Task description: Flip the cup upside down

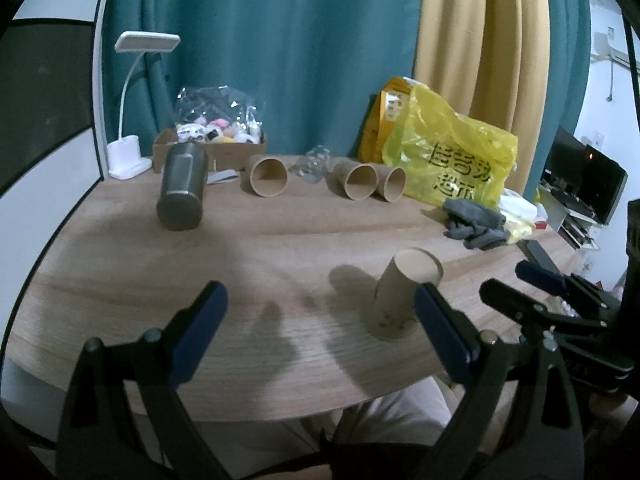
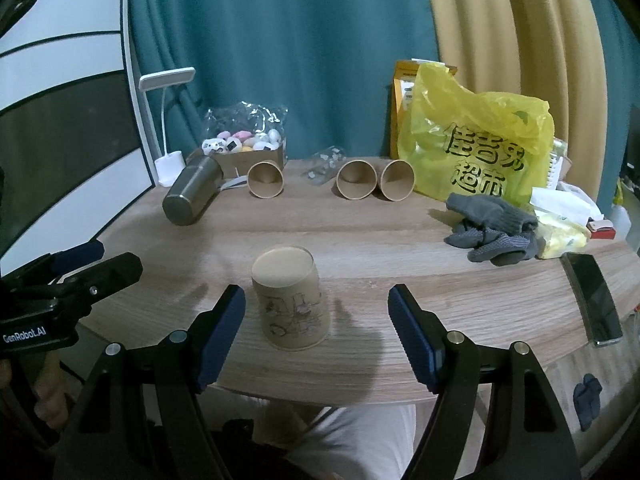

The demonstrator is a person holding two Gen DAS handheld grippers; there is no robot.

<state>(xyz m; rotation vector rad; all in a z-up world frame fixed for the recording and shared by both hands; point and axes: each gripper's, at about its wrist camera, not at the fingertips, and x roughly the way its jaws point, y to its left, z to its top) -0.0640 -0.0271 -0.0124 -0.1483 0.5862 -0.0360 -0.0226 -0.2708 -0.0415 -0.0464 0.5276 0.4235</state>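
A brown paper cup (image 2: 290,300) with a drawing on its side stands upside down near the table's front edge; it also shows in the left wrist view (image 1: 402,296). My right gripper (image 2: 318,300) is open and empty, its jaws either side of the cup and slightly nearer me, not touching it. My left gripper (image 1: 320,300) is open and empty, with the cup just beyond its right finger (image 1: 436,328). Three more paper cups (image 2: 265,179) (image 2: 356,179) (image 2: 397,180) lie on their sides at the back. A steel tumbler (image 2: 192,196) lies on its side at the back left.
A yellow plastic bag (image 2: 476,148), grey gloves (image 2: 492,226) and a phone (image 2: 592,300) are on the right. A cardboard box of small items (image 2: 244,152), a white desk lamp (image 2: 168,120) and crumpled clear plastic (image 2: 326,164) are at the back. The wooden table (image 2: 360,236) has a curved front edge.
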